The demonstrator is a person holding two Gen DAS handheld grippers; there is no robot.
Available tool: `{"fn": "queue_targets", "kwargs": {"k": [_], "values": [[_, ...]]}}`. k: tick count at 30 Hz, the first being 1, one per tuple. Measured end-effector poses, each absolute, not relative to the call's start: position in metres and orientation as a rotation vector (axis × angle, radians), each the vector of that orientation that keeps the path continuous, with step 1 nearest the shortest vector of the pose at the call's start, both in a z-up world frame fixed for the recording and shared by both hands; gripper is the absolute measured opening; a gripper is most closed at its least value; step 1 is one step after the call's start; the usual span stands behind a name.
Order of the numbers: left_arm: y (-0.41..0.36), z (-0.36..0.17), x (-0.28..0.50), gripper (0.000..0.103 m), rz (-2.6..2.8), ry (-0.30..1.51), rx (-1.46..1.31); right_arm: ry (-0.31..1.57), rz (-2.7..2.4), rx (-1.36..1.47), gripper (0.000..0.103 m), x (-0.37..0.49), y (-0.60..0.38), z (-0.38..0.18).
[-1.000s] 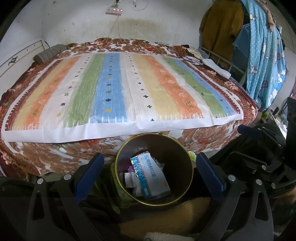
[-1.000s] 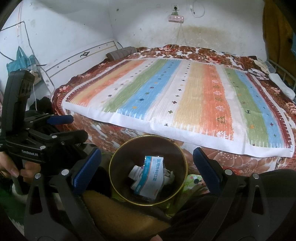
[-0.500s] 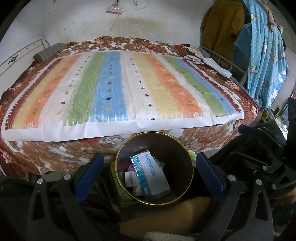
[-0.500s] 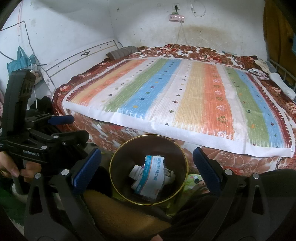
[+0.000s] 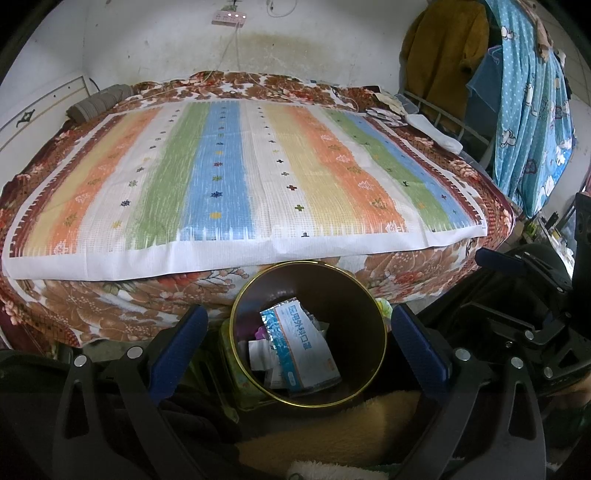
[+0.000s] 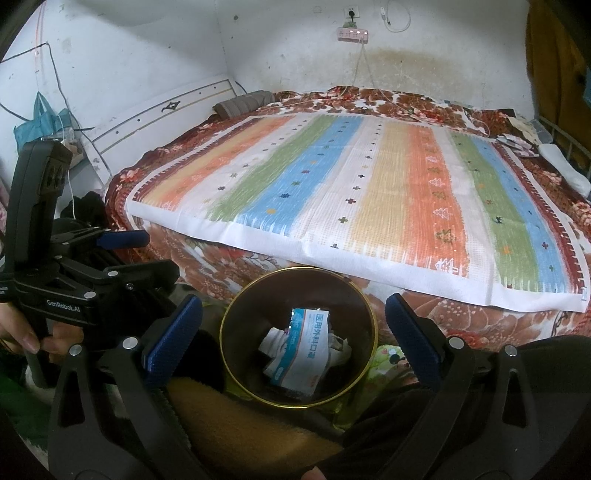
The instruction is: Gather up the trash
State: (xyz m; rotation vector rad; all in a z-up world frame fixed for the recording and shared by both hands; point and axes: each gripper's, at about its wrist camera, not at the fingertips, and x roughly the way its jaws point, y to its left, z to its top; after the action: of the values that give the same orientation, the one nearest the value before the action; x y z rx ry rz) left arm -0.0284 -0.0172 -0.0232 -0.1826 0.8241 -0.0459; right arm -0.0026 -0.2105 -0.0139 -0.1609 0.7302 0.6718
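Left wrist view looks down into a round trash bin (image 5: pixel 354 280) with a dark inner wall and a gold rim, standing on the floor just in front of the bed's near edge. Inside lies a white and blue packet (image 5: pixel 301 347) printed with blue Chinese characters, resting on crumpled paper scraps (image 5: pixel 258 350); the characters are too distorted to read with certainty. From the right wrist view the same packet (image 6: pixel 303 350) lies tilted in the bin (image 6: pixel 236 314), and paper scraps (image 6: pixel 341 347) show beside it. The left gripper (image 5: pixel 295 343) has its blue-padded jaws spread wide on either side of the bin, holding nothing. The right gripper (image 6: pixel 293 338) is likewise spread wide and empty. At the left of the right wrist view, the other gripper's black body bears the white lettering "GenRobot.AI" (image 6: pixel 62 306), with a hand (image 6: pixel 18 328) on its handle. Beyond the bin, a striped mat (image 5: pixel 236 184) in orange, yellow, green and blue covers a brown floral bedspread (image 5: pixel 110 306). A pink power strip (image 6: pixel 351 35) hangs on the far wall.
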Motion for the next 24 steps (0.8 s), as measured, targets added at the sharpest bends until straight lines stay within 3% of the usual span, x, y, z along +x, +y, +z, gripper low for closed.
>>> {"fn": "queue_targets", "kwargs": {"k": [24], "values": [[-0.0178, -0.0233, -0.0288, 0.097, -0.046, 0.828, -0.183, 0.732, 0.671, -0.159, 0.094, -0.0042, -0.2103, -0.0145]]}}
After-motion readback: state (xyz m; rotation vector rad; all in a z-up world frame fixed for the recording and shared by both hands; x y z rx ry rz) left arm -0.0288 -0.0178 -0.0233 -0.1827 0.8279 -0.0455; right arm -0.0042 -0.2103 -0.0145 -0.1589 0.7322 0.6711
